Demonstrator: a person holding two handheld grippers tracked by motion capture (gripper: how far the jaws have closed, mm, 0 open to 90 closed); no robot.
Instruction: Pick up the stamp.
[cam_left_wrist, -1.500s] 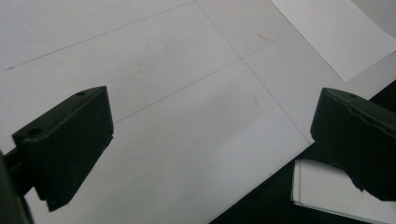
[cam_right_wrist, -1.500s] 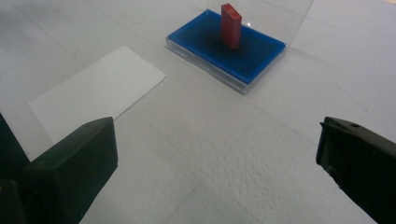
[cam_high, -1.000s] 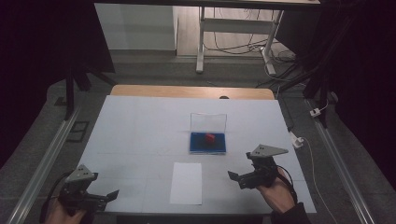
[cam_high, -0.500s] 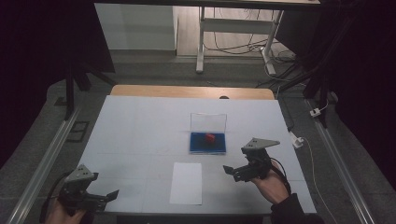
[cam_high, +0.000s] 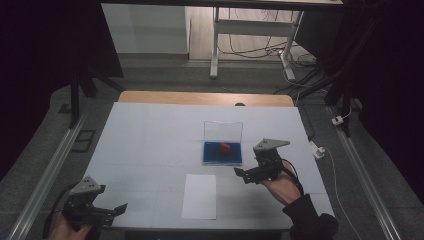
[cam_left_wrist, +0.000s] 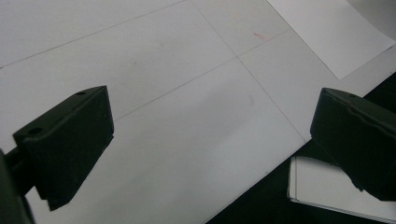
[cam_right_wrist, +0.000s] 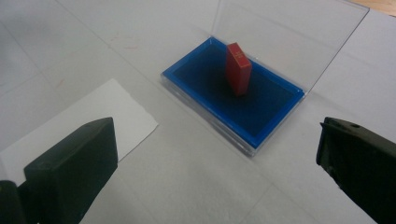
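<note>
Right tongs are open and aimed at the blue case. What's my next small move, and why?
Probably ease the right tongs forward toward the red block. It stands on end in the blue tray of the case, whose clear lid is up, and the open jaws are short of it, with bare table between.

A small red block (cam_right_wrist: 238, 68) stands on end, tilted slightly, on the dark blue pad inside a shallow blue-rimmed case (cam_right_wrist: 219, 116). The case's clear plastic lid (cam_right_wrist: 289, 42) is open and stands upright along its far edge. The case sits on the white table, near its middle in the high view (cam_high: 222, 153), with the block (cam_high: 225, 148) just right of the case's centre.
</note>
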